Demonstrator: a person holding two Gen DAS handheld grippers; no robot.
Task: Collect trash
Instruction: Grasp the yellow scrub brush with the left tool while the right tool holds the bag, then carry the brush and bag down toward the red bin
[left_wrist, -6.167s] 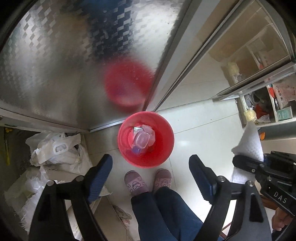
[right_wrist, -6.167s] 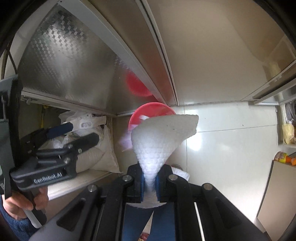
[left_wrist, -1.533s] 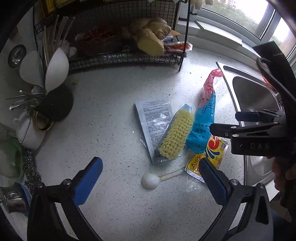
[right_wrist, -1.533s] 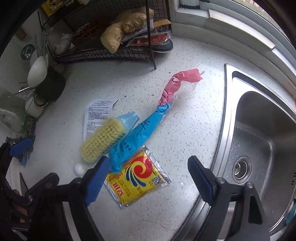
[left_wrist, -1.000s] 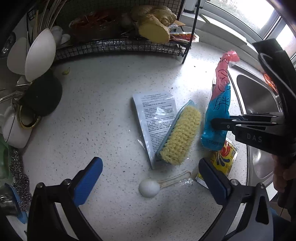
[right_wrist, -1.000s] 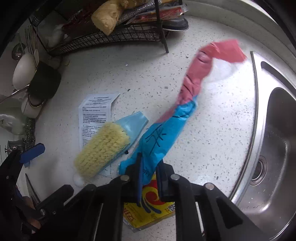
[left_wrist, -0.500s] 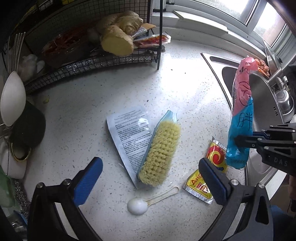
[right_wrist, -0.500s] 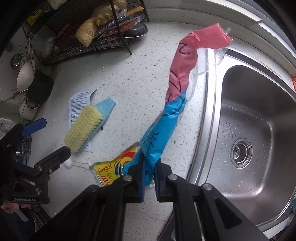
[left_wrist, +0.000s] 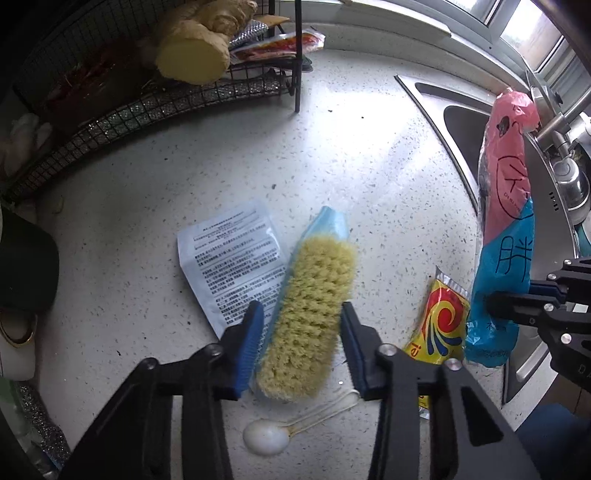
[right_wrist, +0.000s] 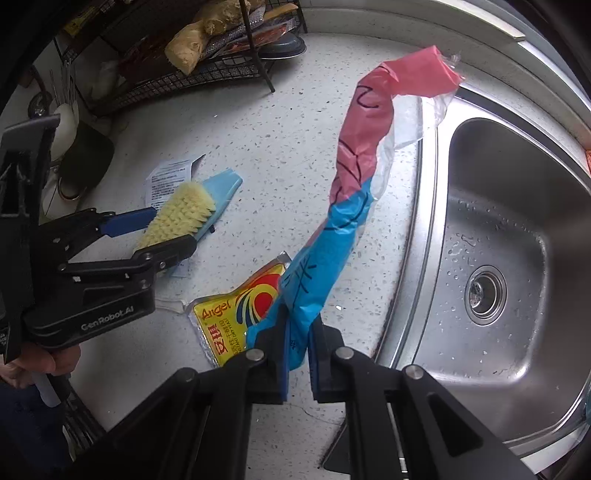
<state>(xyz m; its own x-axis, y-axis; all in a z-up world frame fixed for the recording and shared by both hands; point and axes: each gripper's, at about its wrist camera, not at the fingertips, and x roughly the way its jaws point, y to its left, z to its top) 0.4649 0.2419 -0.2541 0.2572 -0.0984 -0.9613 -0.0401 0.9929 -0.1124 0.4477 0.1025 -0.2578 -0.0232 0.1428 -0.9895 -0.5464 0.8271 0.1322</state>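
Speckled table (left_wrist: 351, 177) beneath both grippers. Right gripper (right_wrist: 298, 354) clamped on twisted pink-and-blue bag (right_wrist: 354, 184), rising beyond its jaws. Left gripper (left_wrist: 301, 343) closing, yellow-bristled brush (left_wrist: 314, 310) between its jaws. Yellow sachet (right_wrist: 236, 317) flat, just beside right jaws.

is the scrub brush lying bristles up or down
Bristles up: the scrub brush lies on the countertop, yellow bristles facing the camera, blue back underneath.
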